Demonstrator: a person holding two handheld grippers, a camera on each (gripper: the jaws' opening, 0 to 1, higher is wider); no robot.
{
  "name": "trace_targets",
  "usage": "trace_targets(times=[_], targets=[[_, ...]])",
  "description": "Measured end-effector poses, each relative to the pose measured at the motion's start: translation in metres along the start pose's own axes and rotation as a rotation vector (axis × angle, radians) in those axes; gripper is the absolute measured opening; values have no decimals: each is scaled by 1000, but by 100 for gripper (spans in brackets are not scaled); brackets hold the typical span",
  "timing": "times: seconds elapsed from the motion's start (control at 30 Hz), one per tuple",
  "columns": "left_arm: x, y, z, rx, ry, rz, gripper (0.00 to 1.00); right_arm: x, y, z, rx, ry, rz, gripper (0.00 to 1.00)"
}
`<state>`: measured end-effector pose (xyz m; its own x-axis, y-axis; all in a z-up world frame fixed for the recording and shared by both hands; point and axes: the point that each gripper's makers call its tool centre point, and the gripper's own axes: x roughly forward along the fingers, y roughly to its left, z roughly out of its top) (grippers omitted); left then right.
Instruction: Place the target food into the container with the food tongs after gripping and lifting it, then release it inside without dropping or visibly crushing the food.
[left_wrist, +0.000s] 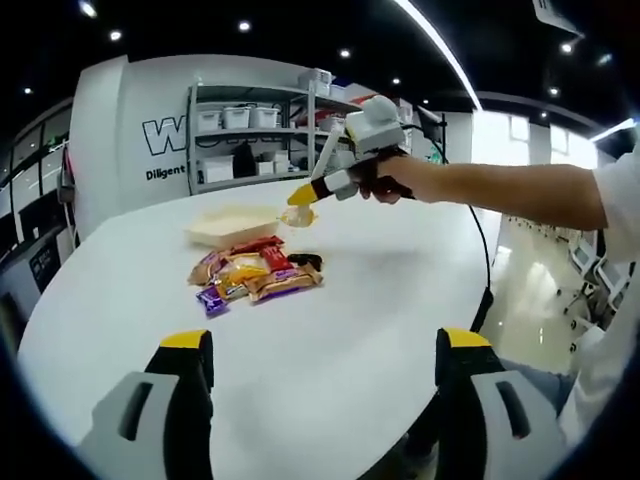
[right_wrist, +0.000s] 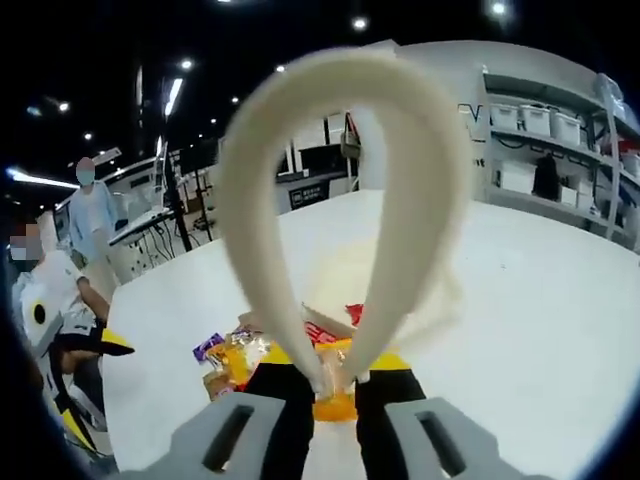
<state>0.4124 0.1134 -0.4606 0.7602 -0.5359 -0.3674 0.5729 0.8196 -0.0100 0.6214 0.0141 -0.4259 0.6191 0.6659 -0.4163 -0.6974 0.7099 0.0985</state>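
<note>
My right gripper (right_wrist: 335, 372) is shut on the cream food tongs (right_wrist: 400, 200); their arms meet between its jaws over a small orange-yellow piece (right_wrist: 335, 407). In the left gripper view a hand holds that right gripper (left_wrist: 300, 197) above the table, and the tongs' tips (left_wrist: 300, 215) hang with a pale piece at the right end of the shallow cream container (left_wrist: 232, 226). A pile of wrapped snacks (left_wrist: 255, 275) (right_wrist: 228, 362) lies in front of the container. My left gripper (left_wrist: 323, 345) is open and empty near the table's near edge.
The round white table (left_wrist: 400, 290) has an edge falling off at the right. Metal shelves with white bins (left_wrist: 250, 135) stand behind it. Two people (right_wrist: 60, 290) are at the left beyond the table. A black cable (left_wrist: 480, 240) trails from the right gripper.
</note>
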Motion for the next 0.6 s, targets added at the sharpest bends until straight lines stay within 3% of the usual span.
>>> trace_targets(times=[0.6], targets=[[3, 14, 0, -13, 1, 13, 90, 30, -19, 22, -1, -16, -11, 8]])
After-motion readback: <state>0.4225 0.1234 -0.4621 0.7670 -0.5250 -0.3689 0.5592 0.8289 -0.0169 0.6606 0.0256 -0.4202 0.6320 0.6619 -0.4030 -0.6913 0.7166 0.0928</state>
